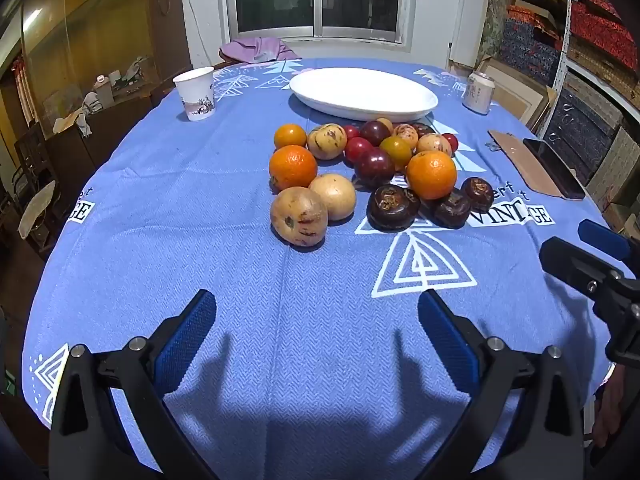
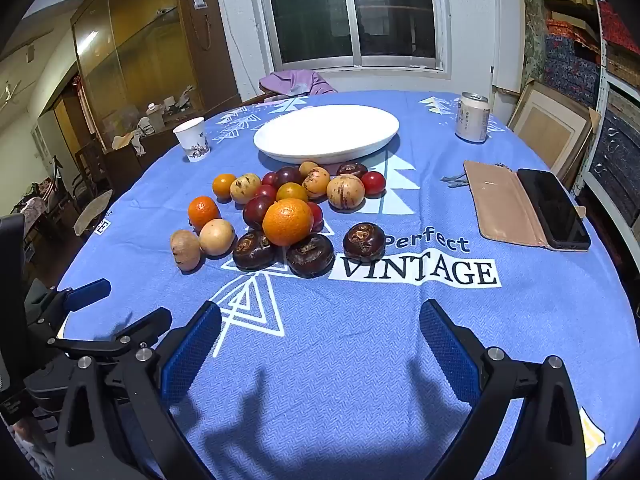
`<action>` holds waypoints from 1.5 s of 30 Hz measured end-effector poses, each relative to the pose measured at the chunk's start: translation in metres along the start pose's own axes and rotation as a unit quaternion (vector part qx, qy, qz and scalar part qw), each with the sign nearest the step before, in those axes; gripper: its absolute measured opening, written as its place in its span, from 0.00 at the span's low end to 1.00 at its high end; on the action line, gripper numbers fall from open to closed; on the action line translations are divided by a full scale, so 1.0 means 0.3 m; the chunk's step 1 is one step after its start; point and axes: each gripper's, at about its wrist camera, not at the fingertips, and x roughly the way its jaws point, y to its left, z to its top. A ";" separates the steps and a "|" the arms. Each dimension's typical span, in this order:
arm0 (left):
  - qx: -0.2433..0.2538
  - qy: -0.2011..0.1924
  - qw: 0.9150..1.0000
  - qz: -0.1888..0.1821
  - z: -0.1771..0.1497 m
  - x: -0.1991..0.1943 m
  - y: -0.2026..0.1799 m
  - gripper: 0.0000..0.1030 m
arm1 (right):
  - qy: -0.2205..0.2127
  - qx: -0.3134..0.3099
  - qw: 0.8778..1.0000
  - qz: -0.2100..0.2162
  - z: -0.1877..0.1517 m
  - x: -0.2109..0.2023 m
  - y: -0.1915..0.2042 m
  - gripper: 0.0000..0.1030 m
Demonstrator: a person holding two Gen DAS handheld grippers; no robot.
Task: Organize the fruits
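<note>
- The fruits (image 2: 288,208) are lying in a loose pile on the blue tablecloth (image 2: 360,340), mid-table: oranges, red plums, tan speckled fruits, dark brown ones at the near edge.
- The white oval dish (image 2: 326,132) is sitting just behind the pile, holding nothing.
- A paper cup (image 2: 192,138), a can (image 2: 473,117) and a phone in a folio case (image 2: 554,208) are standing farther out.
- The left gripper (image 1: 316,344) and right gripper (image 2: 320,348) are hovering over bare cloth, fingers spread wide, gripping nothing.
</note>
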 end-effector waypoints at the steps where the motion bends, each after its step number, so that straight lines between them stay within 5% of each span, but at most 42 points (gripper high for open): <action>1: 0.000 0.001 1.000 0.000 0.000 0.001 0.000 0.96 | 0.001 0.000 1.000 0.001 -0.001 0.002 -0.001 0.97; 45: -0.008 0.006 1.000 -0.007 -0.009 0.052 0.023 0.96 | 0.019 -0.004 1.000 0.015 -0.013 0.052 -0.007 0.97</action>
